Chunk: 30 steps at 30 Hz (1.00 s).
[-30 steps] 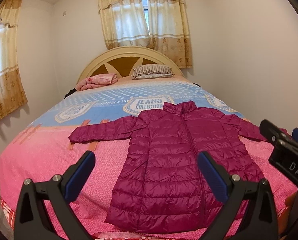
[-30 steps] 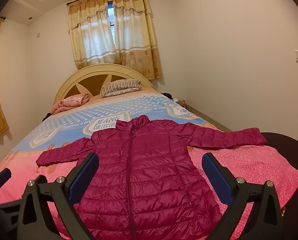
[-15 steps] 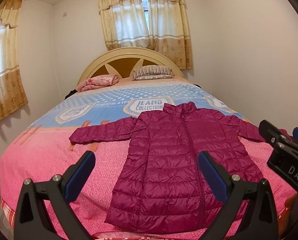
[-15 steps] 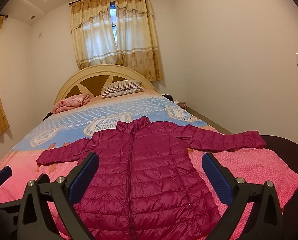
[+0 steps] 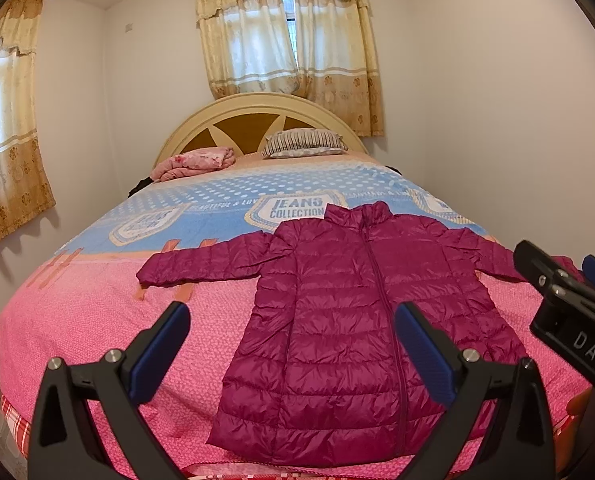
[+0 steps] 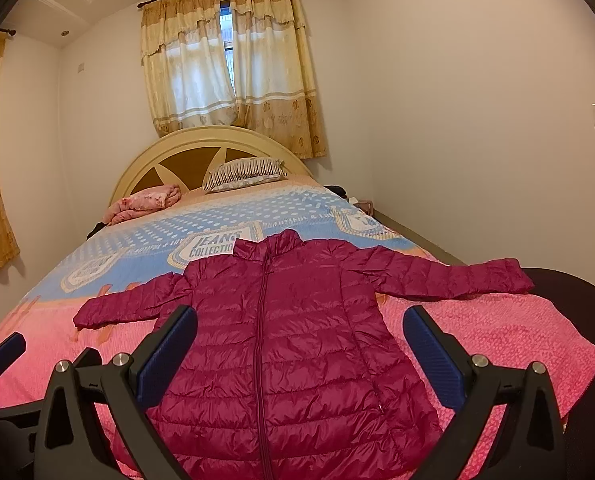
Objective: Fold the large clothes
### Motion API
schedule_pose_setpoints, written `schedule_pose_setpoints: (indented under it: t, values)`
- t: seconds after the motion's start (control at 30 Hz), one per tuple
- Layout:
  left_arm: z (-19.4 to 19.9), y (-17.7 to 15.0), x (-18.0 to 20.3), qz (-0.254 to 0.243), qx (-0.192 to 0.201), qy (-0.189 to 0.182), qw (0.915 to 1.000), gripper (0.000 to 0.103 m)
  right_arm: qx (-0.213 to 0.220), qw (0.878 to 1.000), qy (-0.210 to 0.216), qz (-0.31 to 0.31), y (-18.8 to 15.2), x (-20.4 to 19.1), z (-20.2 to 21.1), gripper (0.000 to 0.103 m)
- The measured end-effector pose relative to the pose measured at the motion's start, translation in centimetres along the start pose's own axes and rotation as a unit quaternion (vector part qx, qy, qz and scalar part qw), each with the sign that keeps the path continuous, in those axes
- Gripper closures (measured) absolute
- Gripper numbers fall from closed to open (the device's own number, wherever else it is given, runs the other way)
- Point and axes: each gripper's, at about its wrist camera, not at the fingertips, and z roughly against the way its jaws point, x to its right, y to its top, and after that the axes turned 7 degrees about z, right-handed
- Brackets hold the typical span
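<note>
- The jacket (image 5: 349, 320) lies flat and face up on the bed (image 5: 77, 320), zipped, collar toward the headboard (image 5: 253, 120), hem at the near edge.
- Its long axis runs straight away from both grippers, along the bed; the sleeves stretch out to either side, across that axis.
- The left gripper (image 5: 293, 344) hovers above the near edge with its jaws spread wide and nothing between them. Through it the jacket sits a little to the right of centre, so the left sleeve (image 5: 201, 264) lies ahead and to the left.
- The right gripper (image 6: 301, 344) is likewise spread and empty. It hangs just beside the left one and looks almost straight down the zip; the right sleeve (image 6: 453, 276) reaches off to its right, near the bed's side.
- Neither gripper touches the fabric; no fold is made yet.
- Judging by the layout, each gripper is nearer its own sleeve, so a sleeve-in fold would suit: left takes the left cuff, right takes the right cuff.
- A pillow (image 5: 305, 142) and a pink bundle (image 5: 195, 162) rest by the headboard, well apart from the jacket.
</note>
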Motion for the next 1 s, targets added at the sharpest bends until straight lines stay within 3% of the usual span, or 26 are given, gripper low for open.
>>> schedule_pose_setpoints:
  t: [0.37, 0.6, 0.83, 1.0]
  values:
    - [-1.9, -1.0, 0.3, -0.019, -0.030, 0.008, 0.9993, 0.000, -0.025, 1.000, -0.002, 0.006, -0.5, -0.4, -1.5, 0.001]
    - [-5.0, -1.3, 0.8, -0.027, -0.049, -0.003, 0.9984, 0.000, -0.055, 0.998, -0.022, 0.007, -1.0, 0.5, -4.8, 0.001]
    - [-12.6, -0.1, -1.0, 0.004, -0.085, -0.026, 0.9960, 0.000, -0.093, 0.994, -0.055, -0.003, -0.3, 3.3, -11.7, 0.001]
    - [-19.2, 2.1, -3.8, 0.045, -0.105, -0.015, 0.9934, 0.000, -0.135, 0.987, -0.079, -0.032, 0.3, 7.1, -17.2, 0.001]
